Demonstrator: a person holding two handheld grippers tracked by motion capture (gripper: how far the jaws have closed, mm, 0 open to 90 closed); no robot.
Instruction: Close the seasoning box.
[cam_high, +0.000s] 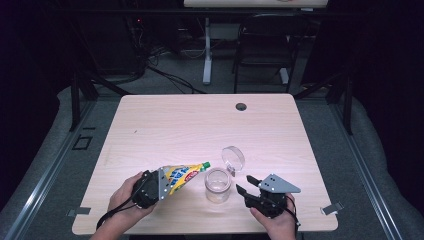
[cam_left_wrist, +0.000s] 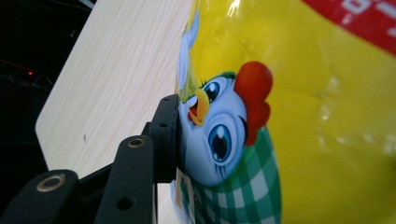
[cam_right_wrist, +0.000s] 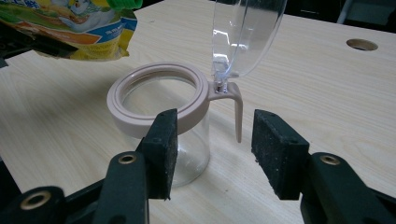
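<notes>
My left gripper (cam_high: 165, 183) is shut on a yellow snack pouch (cam_high: 182, 174) printed with a cartoon chicken (cam_left_wrist: 303, 116). It holds the pouch off the table, green cap (cam_high: 205, 164) aimed right over a clear glass jar (cam_high: 218, 185). One black finger (cam_left_wrist: 166, 135) presses the pouch's side; the other is hidden behind it. The jar (cam_right_wrist: 187, 149) has a beige rim, and its clear hinged lid (cam_right_wrist: 247, 32) stands open. My right gripper (cam_right_wrist: 219, 149) is open just right of the jar (cam_high: 248, 186). The lid's beige tab (cam_right_wrist: 238, 116) hangs between the pads, touching neither.
A light wooden table (cam_high: 200, 125) carries the jar near its front edge. A cable hole (cam_high: 241, 106) sits at the back middle. A dark chair (cam_high: 265, 45) and a table leg (cam_high: 206, 55) stand beyond the far edge. Metal clips (cam_high: 332, 208) mark the front corners.
</notes>
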